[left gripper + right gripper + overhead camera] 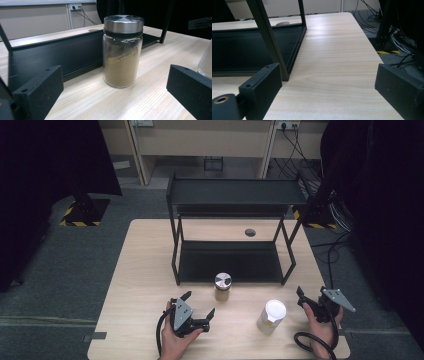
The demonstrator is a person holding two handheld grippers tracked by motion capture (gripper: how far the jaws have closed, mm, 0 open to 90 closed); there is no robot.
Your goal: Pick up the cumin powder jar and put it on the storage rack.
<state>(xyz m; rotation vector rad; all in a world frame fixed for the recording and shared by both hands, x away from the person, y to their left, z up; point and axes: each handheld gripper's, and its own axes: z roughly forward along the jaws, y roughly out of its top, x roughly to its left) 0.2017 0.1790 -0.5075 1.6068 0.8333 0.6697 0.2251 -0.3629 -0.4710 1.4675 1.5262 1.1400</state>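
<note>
Two shelves of the black rack (235,195) stand bare, so we judge the job barely begun: both jars wait on the table (145,270), neither grasped. Our right gripper (312,304), jaws released, sits beside the white-lidded jar (271,317), whose contents we cannot make out. Our left gripper (199,306), jaws spread wide and holding nothing, faces the steel-lidded glass jar (123,51), roughly half full of tan powder, just before the rack's lower shelf.
</note>
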